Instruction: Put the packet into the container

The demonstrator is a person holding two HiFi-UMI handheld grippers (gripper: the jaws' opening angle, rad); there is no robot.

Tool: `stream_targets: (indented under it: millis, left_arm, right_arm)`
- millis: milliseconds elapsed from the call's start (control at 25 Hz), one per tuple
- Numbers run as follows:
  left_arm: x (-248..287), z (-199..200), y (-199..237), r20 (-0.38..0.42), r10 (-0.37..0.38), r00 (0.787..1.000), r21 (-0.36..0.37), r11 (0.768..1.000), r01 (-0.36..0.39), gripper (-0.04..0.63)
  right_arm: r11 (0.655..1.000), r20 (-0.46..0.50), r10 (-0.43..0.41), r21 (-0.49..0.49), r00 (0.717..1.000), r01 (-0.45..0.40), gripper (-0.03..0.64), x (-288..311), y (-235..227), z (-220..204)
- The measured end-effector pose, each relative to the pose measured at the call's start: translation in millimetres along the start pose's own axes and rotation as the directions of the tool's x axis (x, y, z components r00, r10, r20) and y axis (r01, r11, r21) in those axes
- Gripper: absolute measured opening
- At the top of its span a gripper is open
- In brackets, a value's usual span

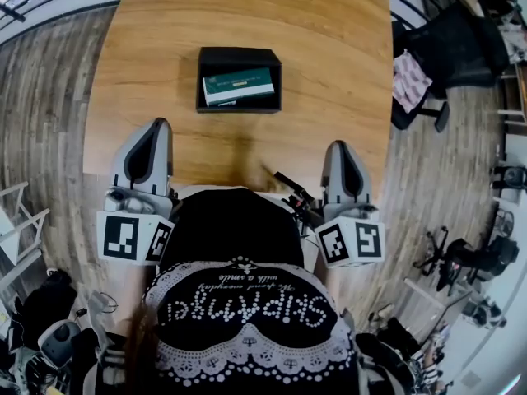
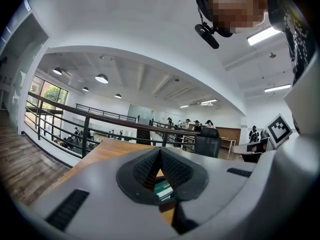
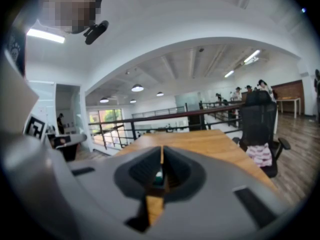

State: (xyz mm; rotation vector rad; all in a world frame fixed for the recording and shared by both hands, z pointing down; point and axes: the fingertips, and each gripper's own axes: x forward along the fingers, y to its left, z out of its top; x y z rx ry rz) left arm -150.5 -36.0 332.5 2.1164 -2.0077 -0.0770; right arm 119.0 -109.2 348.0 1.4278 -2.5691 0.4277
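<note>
Holds both pairs of jaws closed on nothing at the near end of the table.

Grips the left gripper (image 1: 156,124) and the right gripper (image 1: 340,145) side by side over the wooden table (image 1: 247,11), each with pads pressed together and nothing between them, well short of the black container (image 1: 239,53). Shows the green-and-white packet (image 1: 239,86) lying flat inside that container, apart from both grippers, with only bare wood between. Sets a black office chair (image 1: 457,44) just off the table's right edge, with a pink-and-white cloth (image 1: 409,81) draped on it, and a dark railing (image 2: 85,116) past the table. Covers the near table edge between the grippers with a black lace-trimmed top (image 1: 247,303). Leaves a small black object (image 1: 292,192) beside the right gripper too tangled to identify, and the packet's print too small to read.
</note>
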Motion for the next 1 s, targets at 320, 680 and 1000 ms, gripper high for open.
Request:
stream_targets:
  millis: [320,680,1000]
  left_arm:
    - [2.5,-5.3,3.4,-0.030,0.015,0.999,-0.026,1.000,-0.016,0.032]
    - [7.3,-10.2,-2.4,-0.063,-0.031,0.997,-0.048,0.998,0.028,0.034]
    - [12.7,-10.7,-3.0,-0.063,-0.058,0.996,-0.052,0.997,0.054,0.034]
  right_arm:
    - [1.000,-0.014,-0.017,-0.019,1.000,0.017,0.038,-2.3,-2.7,0.2]
    - [0.999,-0.020,-0.026,-0.019,0.999,0.026,0.038,-4.0,-3.8,0.7]
    - [0.999,-0.023,-0.033,-0.018,0.999,0.032,0.038,1.0,-3.8,-0.9]
